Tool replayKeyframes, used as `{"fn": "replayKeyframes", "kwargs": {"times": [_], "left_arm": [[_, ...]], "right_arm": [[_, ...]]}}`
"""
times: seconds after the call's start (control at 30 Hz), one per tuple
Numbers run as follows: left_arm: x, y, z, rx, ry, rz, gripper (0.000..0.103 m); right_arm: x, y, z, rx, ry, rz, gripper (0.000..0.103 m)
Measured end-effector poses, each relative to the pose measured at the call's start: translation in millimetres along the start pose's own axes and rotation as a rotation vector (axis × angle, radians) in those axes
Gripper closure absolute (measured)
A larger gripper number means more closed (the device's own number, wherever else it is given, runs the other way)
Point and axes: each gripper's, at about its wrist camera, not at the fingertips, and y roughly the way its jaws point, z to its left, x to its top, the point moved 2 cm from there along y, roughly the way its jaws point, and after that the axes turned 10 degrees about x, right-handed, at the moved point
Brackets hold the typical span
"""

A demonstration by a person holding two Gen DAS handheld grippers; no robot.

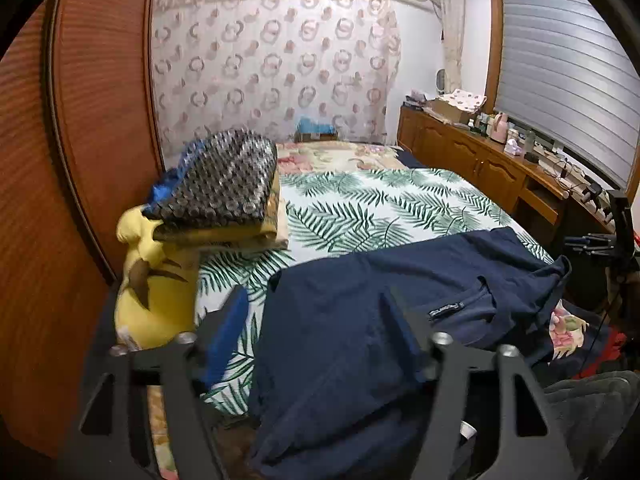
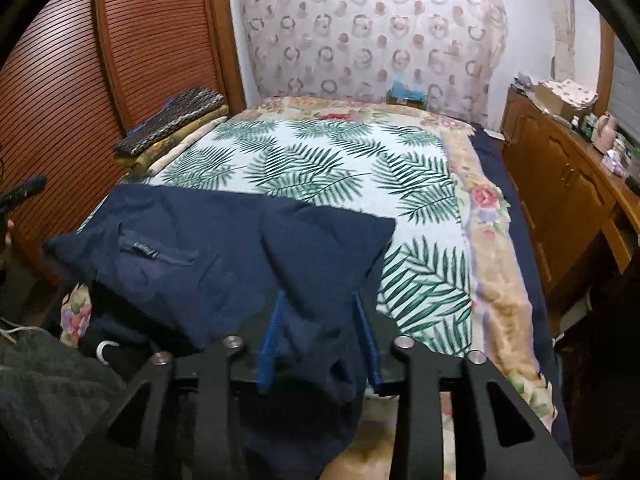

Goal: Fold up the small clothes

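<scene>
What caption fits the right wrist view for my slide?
Right gripper holding bunched navy garment over the palm-leaf sheet.

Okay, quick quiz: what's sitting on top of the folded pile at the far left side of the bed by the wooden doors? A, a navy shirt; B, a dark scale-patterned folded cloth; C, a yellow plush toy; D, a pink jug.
B: the dark scale-patterned folded cloth tops the pile, with tan and cream layers under it; the navy shirt lies apart, near the grippers.

navy garment (image 2: 224,252) — white sheet (image 2: 320,160) patterned with green fern leaves.
</scene>
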Motion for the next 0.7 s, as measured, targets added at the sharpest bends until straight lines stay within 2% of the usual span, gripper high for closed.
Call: {"fn": "replayKeyframes", "kwargs": {"times": [0.17,0.3,0.47,0.6,0.63,0.67,0.7], "left_arm": [[-6,62,4,-0.008,-0.017,0.103,0.03],[0,100,12,-0.001,-0.035,0.143,0.03],[5,134,11,0.012,0.001,0.184,0.03],[-2,147,6,0.025,0.047,0.218,0.03],[-3,150,7,0.025,0.049,0.225,0.03],[-5,153,8,0.024,0.049,0.235,0.03],[-7,155,8,0.024,0.048,0.247,0.03]], "right_arm": [[12,24,-19,-0.006,0.026,-0.03,0.062],[24,58,-45,-0.014,0.088,-0.026,0.062],[35,104,-72,0.034,0.189,0.02,0.062],[42,127,-76,-0.026,0.171,0.062,0.061],[43,130,-76,-0.036,0.166,0.071,0.057],[43,132,-75,-0.049,0.163,0.082,0.047],[43,135,-75,-0.062,0.157,0.085,0.043]]}}
